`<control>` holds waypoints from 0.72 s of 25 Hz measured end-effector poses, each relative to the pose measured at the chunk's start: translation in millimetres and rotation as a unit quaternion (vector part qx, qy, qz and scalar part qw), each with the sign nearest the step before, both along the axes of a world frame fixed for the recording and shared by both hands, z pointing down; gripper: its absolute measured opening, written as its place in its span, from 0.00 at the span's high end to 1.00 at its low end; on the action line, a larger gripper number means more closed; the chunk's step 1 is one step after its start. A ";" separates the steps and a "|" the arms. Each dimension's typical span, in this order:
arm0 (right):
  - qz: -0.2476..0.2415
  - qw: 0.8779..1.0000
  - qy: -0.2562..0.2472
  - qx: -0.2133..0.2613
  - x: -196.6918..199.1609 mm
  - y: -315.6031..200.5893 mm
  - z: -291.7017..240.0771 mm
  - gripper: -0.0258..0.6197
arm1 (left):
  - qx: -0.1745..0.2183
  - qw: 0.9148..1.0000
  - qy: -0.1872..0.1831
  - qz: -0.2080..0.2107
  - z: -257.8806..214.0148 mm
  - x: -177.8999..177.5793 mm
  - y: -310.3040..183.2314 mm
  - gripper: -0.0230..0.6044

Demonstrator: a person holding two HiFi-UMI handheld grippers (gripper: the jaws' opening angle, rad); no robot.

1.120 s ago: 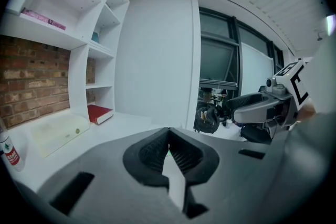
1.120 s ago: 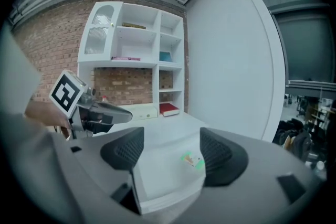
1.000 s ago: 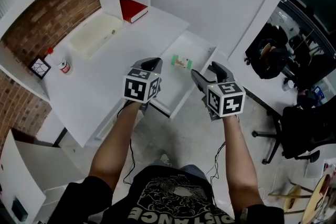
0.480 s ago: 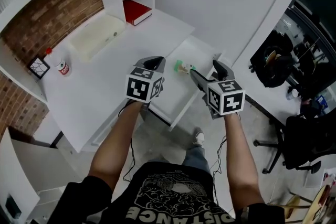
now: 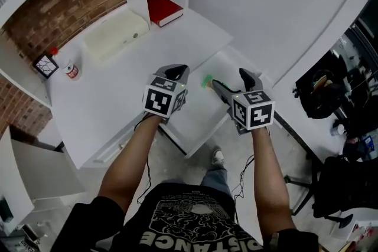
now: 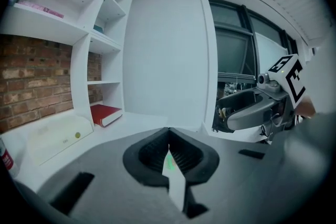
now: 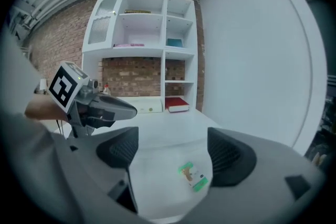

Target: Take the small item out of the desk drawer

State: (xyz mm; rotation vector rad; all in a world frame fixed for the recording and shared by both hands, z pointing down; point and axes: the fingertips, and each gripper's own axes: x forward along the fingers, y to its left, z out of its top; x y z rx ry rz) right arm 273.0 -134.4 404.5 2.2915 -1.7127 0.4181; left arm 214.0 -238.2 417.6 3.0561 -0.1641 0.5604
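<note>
The right gripper point(image 7: 170, 153), jaws just opening wide, untouching, faces the green-labelled item point(image 7: 193, 176) at 12 o'clock in the drawer point(image 5: 198, 114), print unreadable; the left gripper point(image 6: 169, 153) is pressed together.

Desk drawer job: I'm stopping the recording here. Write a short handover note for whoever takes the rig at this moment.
Grippers: the left claw is shut and empty, hovering by the drawer's left side. The right claw is open; its jaws have just been opening, with nothing gripped.
Things: the small green-and-white packet lies flat on the floor of the open white desk drawer, just ahead of the right claw and untouched.
Done: drawer open, right claw lined up on the packet.
Left: bring the right claw down around the packet, close on it, lift it out.
</note>
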 end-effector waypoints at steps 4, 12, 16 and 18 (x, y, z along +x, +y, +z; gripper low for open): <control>-0.035 0.999 -0.011 -0.011 29.4 -20.6 7.7 0.33 | -0.001 1.000 -0.010 -0.029 4.1 22.5 -14.9 0.96; -0.109 0.993 -0.025 -0.037 77.5 -62.2 14.9 0.32 | -0.010 0.995 -0.029 -0.093 7.9 59.1 -40.5 0.96; -0.147 0.987 -0.028 -0.050 90.4 -78.3 19.3 0.30 | -0.012 0.991 -0.034 -0.131 10.7 65.0 -53.9 0.96; -0.164 0.984 -0.028 -0.055 97.3 -85.4 21.0 0.29 | -0.012 0.989 -0.036 -0.146 11.4 67.9 -59.4 0.96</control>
